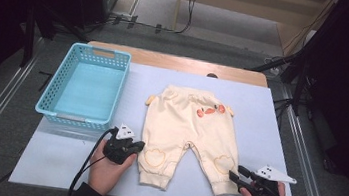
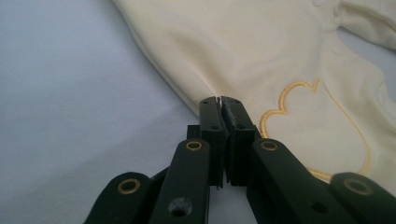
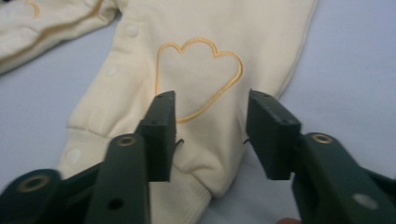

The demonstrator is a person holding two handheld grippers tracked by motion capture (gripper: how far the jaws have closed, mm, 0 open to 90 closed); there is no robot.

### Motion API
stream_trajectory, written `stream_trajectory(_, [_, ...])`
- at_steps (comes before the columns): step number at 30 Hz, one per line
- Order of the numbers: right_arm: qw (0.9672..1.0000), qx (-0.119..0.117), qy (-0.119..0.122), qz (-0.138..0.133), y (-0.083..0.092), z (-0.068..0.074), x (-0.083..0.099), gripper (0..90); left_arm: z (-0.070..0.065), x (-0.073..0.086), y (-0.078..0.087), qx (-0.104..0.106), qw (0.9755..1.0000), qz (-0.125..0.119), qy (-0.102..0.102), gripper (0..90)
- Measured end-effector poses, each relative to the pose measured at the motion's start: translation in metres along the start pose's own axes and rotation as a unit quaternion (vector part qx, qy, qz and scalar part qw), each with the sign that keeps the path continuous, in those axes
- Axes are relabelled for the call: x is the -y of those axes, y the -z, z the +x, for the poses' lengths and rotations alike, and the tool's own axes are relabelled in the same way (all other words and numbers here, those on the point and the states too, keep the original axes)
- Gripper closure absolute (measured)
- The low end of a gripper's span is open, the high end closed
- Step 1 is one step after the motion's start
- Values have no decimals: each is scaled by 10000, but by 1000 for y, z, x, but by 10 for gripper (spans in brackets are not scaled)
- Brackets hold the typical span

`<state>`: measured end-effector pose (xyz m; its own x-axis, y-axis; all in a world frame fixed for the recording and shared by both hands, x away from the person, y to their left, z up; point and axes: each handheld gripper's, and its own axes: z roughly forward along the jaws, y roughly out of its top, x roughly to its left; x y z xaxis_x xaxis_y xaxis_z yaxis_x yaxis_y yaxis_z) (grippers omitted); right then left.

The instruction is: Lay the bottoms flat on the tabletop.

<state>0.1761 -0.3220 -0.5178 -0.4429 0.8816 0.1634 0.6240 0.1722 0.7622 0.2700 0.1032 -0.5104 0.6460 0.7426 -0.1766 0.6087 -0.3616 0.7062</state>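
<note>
Cream cotton baby trousers [image 1: 186, 129], flat, embroidered knee patches.

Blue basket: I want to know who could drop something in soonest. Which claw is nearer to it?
Left. The left claw sits just below the blue basket, by its near right corner; the right claw is far across the cream pants.

High view sits above my side, facing forward and down over the whole table [image 1: 54, 159]. My left gripper view is close in at the pants [image 2: 261, 51], outer edge of one leg. Right gripper view looks close at the other leg's cuff; both share the pants.
</note>
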Motion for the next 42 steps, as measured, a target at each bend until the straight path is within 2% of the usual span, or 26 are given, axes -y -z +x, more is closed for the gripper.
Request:
stream_trajectory(4, [9998,-122,-17,-183,1,2,-2,361,0,-1,1,-43,10000,-11,-30,844])
stream_trajectory(11, [9992,-196,137,-327,4,10,-6,260,-2,-6,12,138,9986,-497,-120,613])
stream_trajectory(14, [9989,-219,215,-359,4,13,-7,232,-3,-10,18,197,9972,-723,-81,531])
stream_trajectory(18, [9987,-267,236,-374,2,17,-9,206,0,-17,25,320,9957,-868,-8,447])
stream_trajectory(19, [9986,-279,243,-382,1,18,-9,205,-1,-19,25,268,9962,-832,-59,421])
stream_trajectory(22, [9981,-378,289,-389,0,20,-10,188,-4,-29,29,343,9955,-849,-249,338])
stream_trajectory(25, [9975,-452,351,-414,-2,23,-11,171,-8,-40,31,379,9945,-910,-355,264])
stream_trajectory(28, [9972,-470,407,-415,-2,27,-13,143,-9,-49,32,425,9936,-972,-379,192])
stream_trajectory(31, [9968,-499,441,-448,-2,31,-14,122,-8,-58,33,517,9921,-1058,-421,141])
stream_trajectory(35, [9969,-443,430,-485,-2,35,-16,116,-7,-71,35,735,9893,-1210,-346,94])
stream_trajectory(38, [9962,-526,452,-523,-2,38,-17,48,-6,-83,36,713,9880,-1313,-393,94])
stream_trajectory(40, [9958,-577,472,-529,-2,39,-17,0,-7,-90,34,672,9880,-1332,-411,93])
stream_trajectory(42, [9961,-533,472,-520,-2,42,-18,0,-7,-98,32,689,9880,-1294,-480,89])
